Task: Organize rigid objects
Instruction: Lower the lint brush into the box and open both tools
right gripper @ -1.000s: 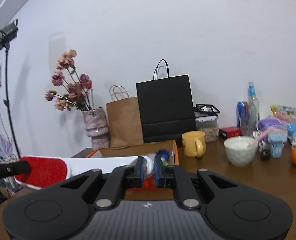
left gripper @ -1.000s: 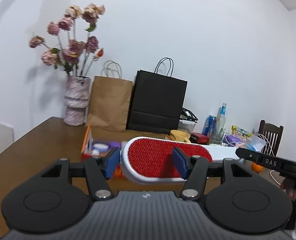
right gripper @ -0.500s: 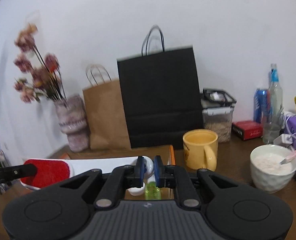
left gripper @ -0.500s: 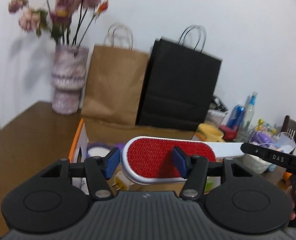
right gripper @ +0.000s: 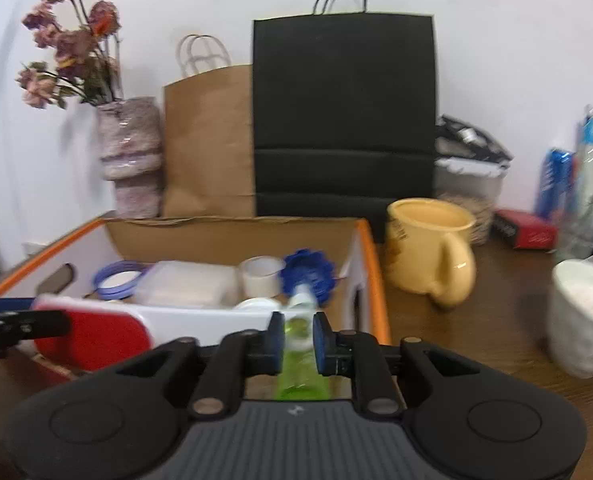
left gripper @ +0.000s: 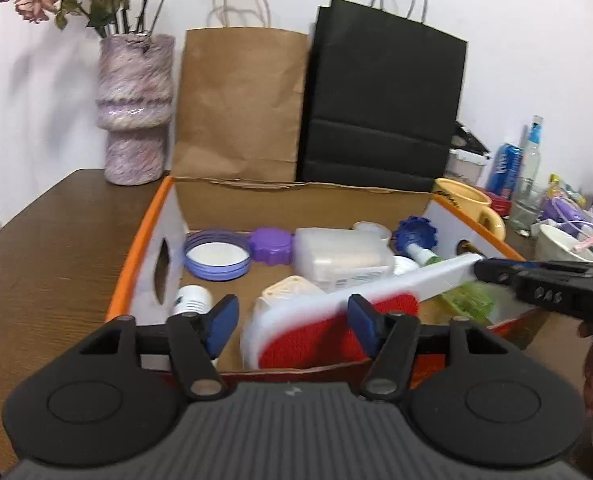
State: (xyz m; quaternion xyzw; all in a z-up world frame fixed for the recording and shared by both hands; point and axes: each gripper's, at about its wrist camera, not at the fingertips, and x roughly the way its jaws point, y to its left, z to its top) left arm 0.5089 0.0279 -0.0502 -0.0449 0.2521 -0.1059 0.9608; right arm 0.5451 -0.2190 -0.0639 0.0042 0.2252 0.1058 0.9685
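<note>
A lint brush with a red head [left gripper: 316,340] and a white handle [left gripper: 428,276] hangs tilted and blurred over the near part of an orange-rimmed cardboard box [left gripper: 152,232]. My left gripper [left gripper: 292,320] straddles the head with its jaws opening. A gap shows at the left pad, while the right pad overlaps the head. My right gripper [right gripper: 299,338] is at the handle's end [right gripper: 216,318], jaws opening. Only a green bottle [right gripper: 300,364] in the box shows through its gap. The box holds several lids, caps and containers.
Behind the box stand a vase of dried flowers [left gripper: 136,108], a brown paper bag [left gripper: 240,104] and a black bag [left gripper: 384,108]. To its right are a yellow mug [right gripper: 432,248], a white bowl [right gripper: 584,312], a red box [right gripper: 524,234] and bottles.
Both grippers have moved forward and down to the box with the brush. Both pairs of jaws have widened, and the brush head has tilted and dropped lower between the left pads.
</note>
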